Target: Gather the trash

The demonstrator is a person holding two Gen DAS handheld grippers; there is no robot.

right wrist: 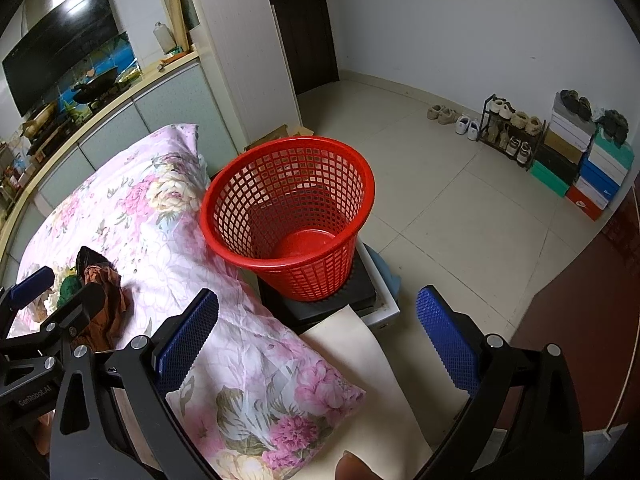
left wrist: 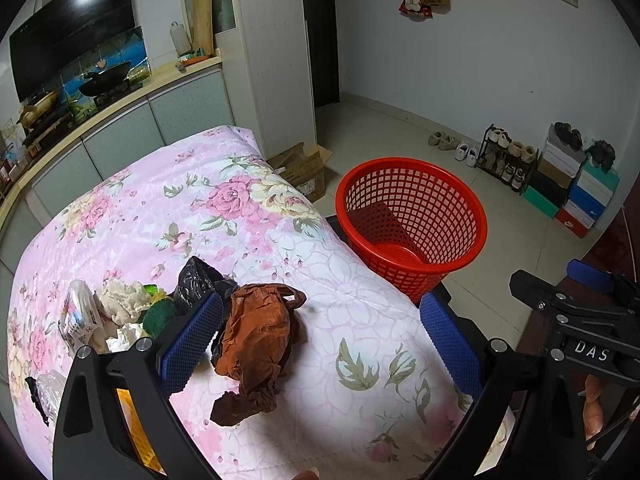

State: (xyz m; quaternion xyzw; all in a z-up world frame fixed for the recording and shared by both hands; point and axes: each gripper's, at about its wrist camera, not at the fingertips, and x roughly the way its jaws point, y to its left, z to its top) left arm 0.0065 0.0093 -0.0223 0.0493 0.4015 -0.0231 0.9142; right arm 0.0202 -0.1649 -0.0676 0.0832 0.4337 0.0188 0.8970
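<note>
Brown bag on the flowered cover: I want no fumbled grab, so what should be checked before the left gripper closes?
1. Left gripper open: ok, jaws wide apart.
2. Brown bag between the fingers: ok, it lies beside the left finger, inside the gap.
3. Bag free of other trash: not ok, a black bag touches it.
4. Red basket empty and upright: ok.
5. Right gripper out of the way: ok, open, holding nothing.
6. Fingers low enough to grip: cannot tell.
</note>
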